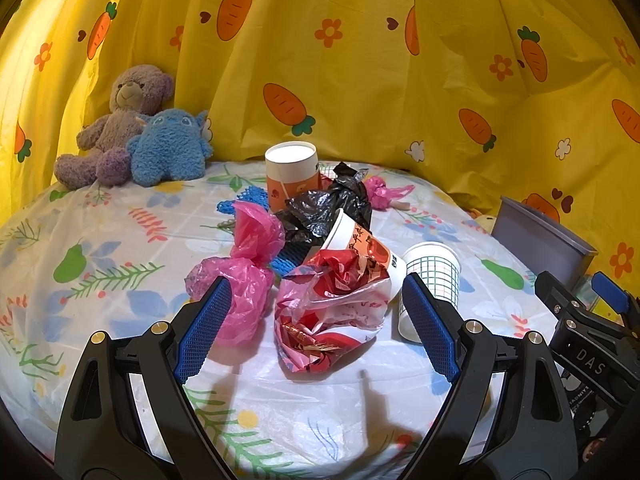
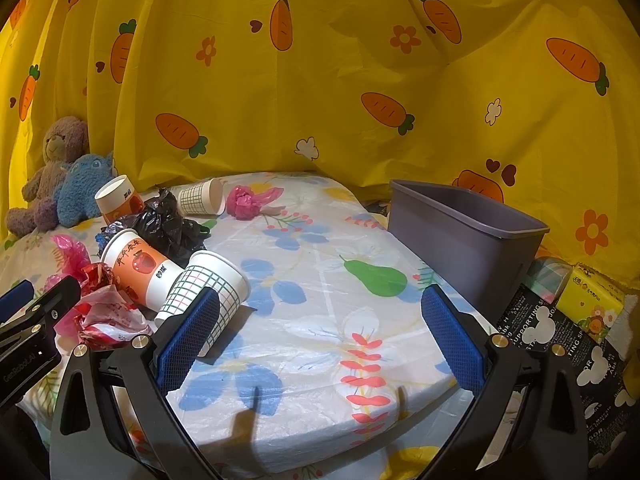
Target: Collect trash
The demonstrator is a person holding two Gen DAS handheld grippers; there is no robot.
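While both claws hover with jaws wide and empty, the left claw [image 1: 316, 320] faces a red-and-white bag [image 1: 332, 312] just ahead on the counter [image 1: 120, 280]. The right claw [image 2: 320, 336] has a checked cup [image 2: 204, 292] by its left finger. Farther off lie pink bags [image 1: 248, 256], a black bag [image 1: 328, 208] and an orange cup [image 1: 292, 172]. A grey bin [image 2: 460, 232] stands far right.

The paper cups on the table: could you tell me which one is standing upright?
Only the orange-printed paper cup at the back, beside the blue plush toy, stands upright with its mouth up; the other three lie tipped on their sides.
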